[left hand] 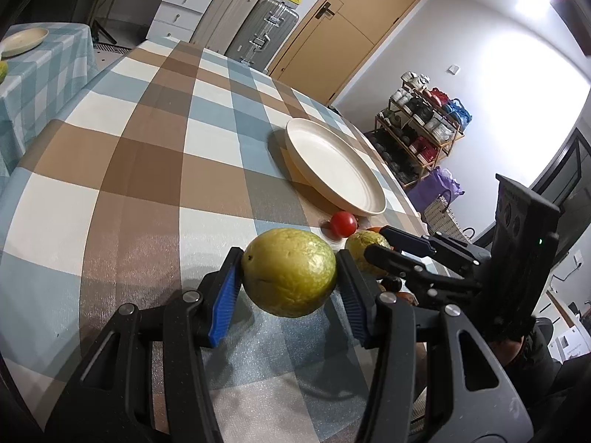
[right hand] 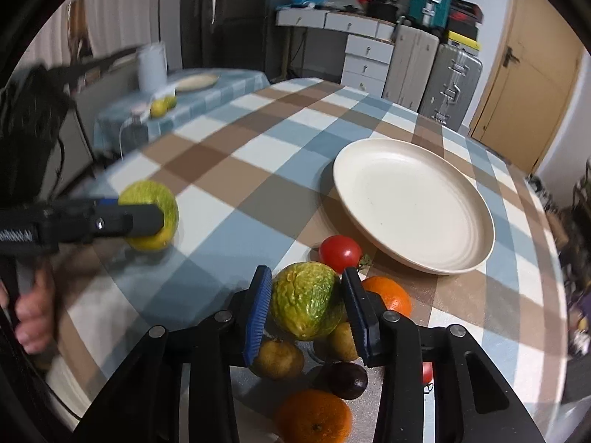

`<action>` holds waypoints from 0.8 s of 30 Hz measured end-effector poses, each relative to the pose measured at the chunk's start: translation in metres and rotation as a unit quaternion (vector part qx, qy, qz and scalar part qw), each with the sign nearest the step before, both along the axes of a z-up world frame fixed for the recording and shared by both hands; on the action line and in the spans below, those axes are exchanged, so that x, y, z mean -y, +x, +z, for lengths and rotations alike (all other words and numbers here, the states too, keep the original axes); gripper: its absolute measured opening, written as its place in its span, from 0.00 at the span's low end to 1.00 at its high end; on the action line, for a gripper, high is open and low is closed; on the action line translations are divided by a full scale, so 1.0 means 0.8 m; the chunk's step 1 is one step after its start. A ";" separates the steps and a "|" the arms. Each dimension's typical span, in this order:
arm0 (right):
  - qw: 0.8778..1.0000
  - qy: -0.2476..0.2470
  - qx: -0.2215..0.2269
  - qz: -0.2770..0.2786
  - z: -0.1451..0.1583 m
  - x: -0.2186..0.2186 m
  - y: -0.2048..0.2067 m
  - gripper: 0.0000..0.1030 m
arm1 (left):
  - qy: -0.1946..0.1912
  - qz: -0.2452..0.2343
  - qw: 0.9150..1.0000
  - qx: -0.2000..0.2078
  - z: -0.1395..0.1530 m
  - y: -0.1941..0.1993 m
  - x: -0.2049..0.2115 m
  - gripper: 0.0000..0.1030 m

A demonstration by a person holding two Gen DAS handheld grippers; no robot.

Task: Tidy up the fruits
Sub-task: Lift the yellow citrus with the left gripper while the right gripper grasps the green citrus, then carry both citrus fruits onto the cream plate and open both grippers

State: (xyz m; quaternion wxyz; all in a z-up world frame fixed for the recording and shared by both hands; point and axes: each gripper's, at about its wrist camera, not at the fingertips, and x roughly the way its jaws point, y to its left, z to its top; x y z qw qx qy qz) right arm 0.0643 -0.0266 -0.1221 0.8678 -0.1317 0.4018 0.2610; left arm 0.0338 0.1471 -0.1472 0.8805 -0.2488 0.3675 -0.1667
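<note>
**Both grippers clamped on green fruits**

Nearest, the left gripper (left hand: pixel 290 280) pinches a smooth yellow-green fruit (left hand: pixel 289 272) above the checked desk (left hand: pixel 147 155). The right gripper (right hand: pixel 306 310) squeezes a wrinkled green fruit (right hand: pixel 306 301), seemingly lifted over oranges (right hand: pixel 313 421). Beyond sit a tomato (right hand: pixel 340 253) and an empty cream plate (right hand: pixel 413 203).

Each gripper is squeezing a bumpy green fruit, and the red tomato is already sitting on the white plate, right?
Not quite. The red tomato is on the tablecloth beside the white plate, not on it; the right wrist view shows the plate holding nothing. The rest is right: the left gripper and the right gripper each squeeze a bumpy green fruit.
</note>
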 end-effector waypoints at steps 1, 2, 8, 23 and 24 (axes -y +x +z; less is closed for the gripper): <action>1.000 0.011 -0.008 0.001 0.001 0.003 0.002 0.36 | 0.002 -0.001 1.000 -0.001 0.000 0.002 0.001 0.46; 1.000 0.015 -0.015 0.001 0.000 0.004 0.004 0.35 | 0.003 -0.001 1.000 -0.002 0.000 0.002 0.002 0.46; 0.999 0.027 -0.033 0.004 -0.003 0.008 0.007 0.36 | 0.006 -0.005 1.000 -0.004 0.001 0.006 0.010 0.46; 0.996 0.071 -0.055 0.006 -0.008 0.011 0.009 0.44 | 0.025 -0.005 1.000 -0.004 0.006 0.015 0.018 0.46; 0.996 0.078 -0.050 0.005 -0.002 0.014 0.009 0.44 | 0.028 -0.007 1.000 -0.002 0.009 0.018 0.019 0.46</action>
